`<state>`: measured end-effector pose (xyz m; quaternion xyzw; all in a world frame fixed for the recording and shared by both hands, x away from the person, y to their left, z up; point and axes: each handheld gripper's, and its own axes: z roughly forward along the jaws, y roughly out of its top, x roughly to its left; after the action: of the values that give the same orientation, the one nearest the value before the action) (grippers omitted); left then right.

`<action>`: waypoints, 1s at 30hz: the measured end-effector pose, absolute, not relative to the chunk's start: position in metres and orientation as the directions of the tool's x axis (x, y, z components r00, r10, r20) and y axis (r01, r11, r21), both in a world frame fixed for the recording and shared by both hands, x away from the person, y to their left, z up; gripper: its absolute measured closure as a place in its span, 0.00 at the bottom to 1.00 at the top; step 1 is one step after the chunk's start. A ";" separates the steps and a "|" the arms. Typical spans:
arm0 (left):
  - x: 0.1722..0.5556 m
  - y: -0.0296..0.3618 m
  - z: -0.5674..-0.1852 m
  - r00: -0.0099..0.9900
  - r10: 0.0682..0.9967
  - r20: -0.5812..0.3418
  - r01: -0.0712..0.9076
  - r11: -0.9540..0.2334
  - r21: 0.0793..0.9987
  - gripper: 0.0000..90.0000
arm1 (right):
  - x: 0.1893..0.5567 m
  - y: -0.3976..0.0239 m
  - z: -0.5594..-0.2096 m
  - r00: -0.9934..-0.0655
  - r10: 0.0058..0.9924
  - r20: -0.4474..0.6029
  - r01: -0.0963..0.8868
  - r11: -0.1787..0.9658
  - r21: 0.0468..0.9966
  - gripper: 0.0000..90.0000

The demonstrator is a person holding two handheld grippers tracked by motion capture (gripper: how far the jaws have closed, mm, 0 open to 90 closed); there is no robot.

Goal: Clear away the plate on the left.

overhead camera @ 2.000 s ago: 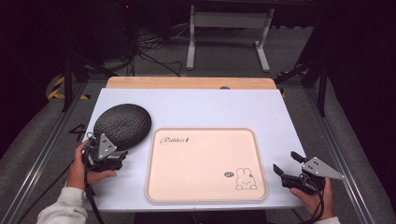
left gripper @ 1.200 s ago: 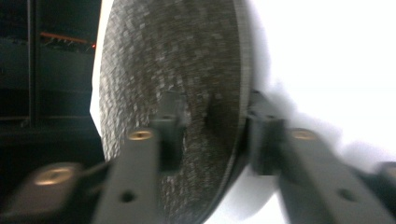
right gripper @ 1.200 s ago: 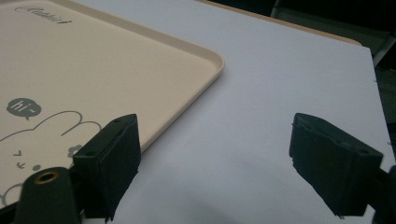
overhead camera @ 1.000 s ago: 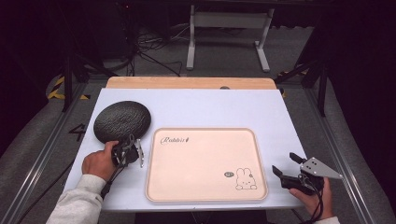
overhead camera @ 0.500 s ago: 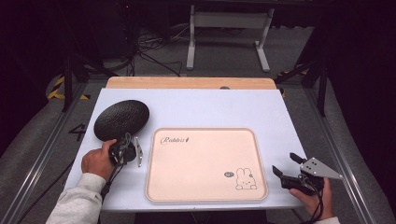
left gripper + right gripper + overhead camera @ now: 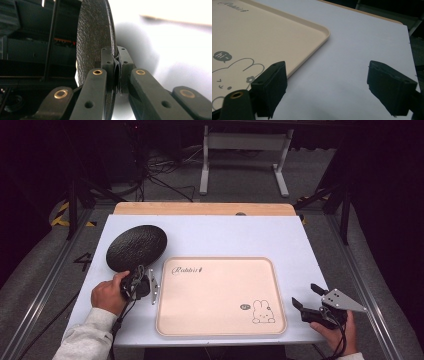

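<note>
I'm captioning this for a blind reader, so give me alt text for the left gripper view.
The left gripper is shut on the rim of a black textured plate, which stands on edge between its two black jaws. Behind it is a white table, with dark equipment to the left.

In the high view, the left gripper point(image 6: 142, 282) is largely covered by the left hand point(image 6: 108, 294), and the near rim of the black plate point(image 6: 136, 247) disappears behind them. The left gripper view cuts the plate off at the top edge, and the table behind it is washed out and blurred. In the right gripper view, the pink tray point(image 6: 262, 37) runs off the left edge, its rabbit drawing only partly seen behind the left jaw.
</note>
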<state>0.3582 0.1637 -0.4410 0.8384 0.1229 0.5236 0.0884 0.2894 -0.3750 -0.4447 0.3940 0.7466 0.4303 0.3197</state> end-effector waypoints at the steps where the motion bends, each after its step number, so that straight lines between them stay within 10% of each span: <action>1: 0.356 0.162 -0.439 0.420 0.294 0.859 0.106 -0.956 0.275 0.96 | 0.289 -0.375 -0.445 -0.485 0.864 -0.138 0.312 0.318 0.895 0.18; 30: 0.290 0.051 -0.416 0.475 0.133 0.870 -0.261 -0.923 0.284 0.96 | 0.284 -0.378 -0.443 -0.473 0.870 -0.140 0.305 0.311 0.900 0.18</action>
<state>0.2896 0.0508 -0.4157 0.8369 -0.0381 0.5108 0.1930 0.2843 -0.3782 -0.4429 0.3964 0.7409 0.4328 0.3264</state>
